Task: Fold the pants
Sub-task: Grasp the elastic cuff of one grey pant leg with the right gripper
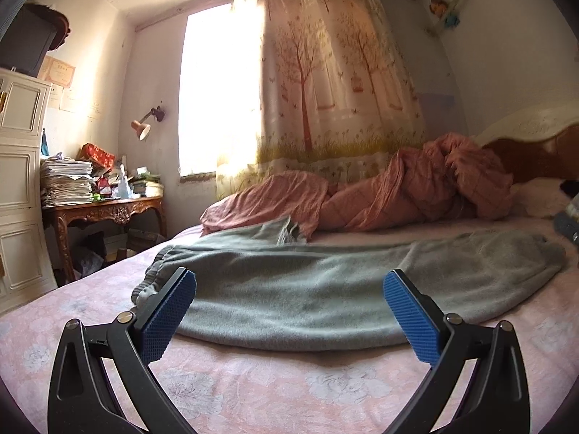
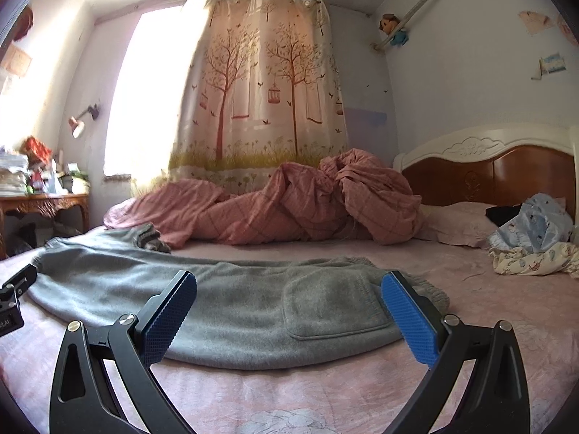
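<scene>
Grey fleece pants (image 1: 307, 289) lie flat across the pink bed, folded lengthwise with one leg on the other. Their cuffs (image 1: 155, 275) are at the left and the waist with a patch pocket (image 2: 333, 303) is at the right. My left gripper (image 1: 289, 311) is open and empty, hovering just before the cuff end of the near edge. My right gripper (image 2: 289, 311) is open and empty, just before the waist end. Part of the left gripper's body (image 2: 14, 300) shows at the left edge of the right wrist view.
A bunched pink quilt (image 2: 307, 206) lies along the far side of the bed. The headboard (image 2: 506, 173), a pillow and small clothes (image 2: 532, 238) are at the right. A cluttered wooden desk (image 1: 105, 209) and a white cabinet stand at the left.
</scene>
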Demonstrator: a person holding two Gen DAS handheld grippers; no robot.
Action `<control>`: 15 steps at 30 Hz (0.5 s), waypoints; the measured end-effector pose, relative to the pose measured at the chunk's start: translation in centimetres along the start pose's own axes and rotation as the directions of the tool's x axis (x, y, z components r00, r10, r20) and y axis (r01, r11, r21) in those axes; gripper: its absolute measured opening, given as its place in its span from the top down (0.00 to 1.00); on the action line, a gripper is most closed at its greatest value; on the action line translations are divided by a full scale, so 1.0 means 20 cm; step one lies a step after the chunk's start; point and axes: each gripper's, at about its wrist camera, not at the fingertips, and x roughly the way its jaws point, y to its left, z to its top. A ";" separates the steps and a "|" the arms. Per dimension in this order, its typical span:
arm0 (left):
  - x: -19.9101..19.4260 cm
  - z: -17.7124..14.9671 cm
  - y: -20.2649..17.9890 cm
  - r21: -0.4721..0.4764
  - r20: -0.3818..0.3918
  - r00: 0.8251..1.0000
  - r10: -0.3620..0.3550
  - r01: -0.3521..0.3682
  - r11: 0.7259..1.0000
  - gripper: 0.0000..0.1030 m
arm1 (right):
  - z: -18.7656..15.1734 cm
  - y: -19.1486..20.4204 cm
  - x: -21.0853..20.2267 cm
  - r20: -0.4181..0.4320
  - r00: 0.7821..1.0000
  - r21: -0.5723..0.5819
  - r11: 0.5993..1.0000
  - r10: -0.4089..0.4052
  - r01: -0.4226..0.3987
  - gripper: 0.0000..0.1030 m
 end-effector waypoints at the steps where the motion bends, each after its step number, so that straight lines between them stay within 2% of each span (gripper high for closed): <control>1: -0.02 0.02 0.00 0.000 0.014 1.000 0.014 -0.014 1.000 0.00 | 0.02 -0.01 0.00 -0.026 0.999 -0.001 1.000 0.028 -0.028 0.01; 3: -0.03 0.06 -0.02 0.055 -0.017 0.999 0.039 -0.038 0.998 0.00 | 0.06 -0.03 0.01 -0.072 0.995 -0.024 0.997 0.067 -0.069 0.05; 5: 0.00 0.08 -0.05 0.090 -0.075 0.997 0.031 -0.024 0.996 0.00 | 0.11 -0.06 0.00 -0.071 0.996 -0.053 0.997 0.049 -0.052 0.06; 8: 0.12 0.10 -0.04 0.006 -0.220 0.975 -0.031 0.033 0.999 0.00 | 0.20 -0.16 0.04 -0.106 0.993 -0.032 0.998 0.055 -0.059 0.06; 10: 0.23 0.09 -0.05 -0.064 -0.311 0.948 -0.065 0.048 0.997 0.00 | 0.27 -0.28 0.10 -0.141 0.989 0.039 0.998 0.046 -0.041 0.07; 12: 0.33 0.07 -0.09 -0.062 -0.370 0.925 -0.087 0.069 0.996 0.00 | 0.33 -0.45 0.16 -0.182 0.982 0.154 0.988 0.046 -0.018 0.08; 13: 0.36 0.06 -0.13 -0.045 -0.382 0.919 -0.096 0.086 0.995 0.00 | 0.34 -0.52 0.19 -0.203 0.978 0.193 0.981 0.055 -0.015 0.12; 15: 0.40 0.03 -0.20 -0.010 -0.380 0.922 -0.075 0.077 0.997 0.00 | 0.33 -0.69 0.29 -0.271 0.962 0.238 0.971 0.036 0.031 0.20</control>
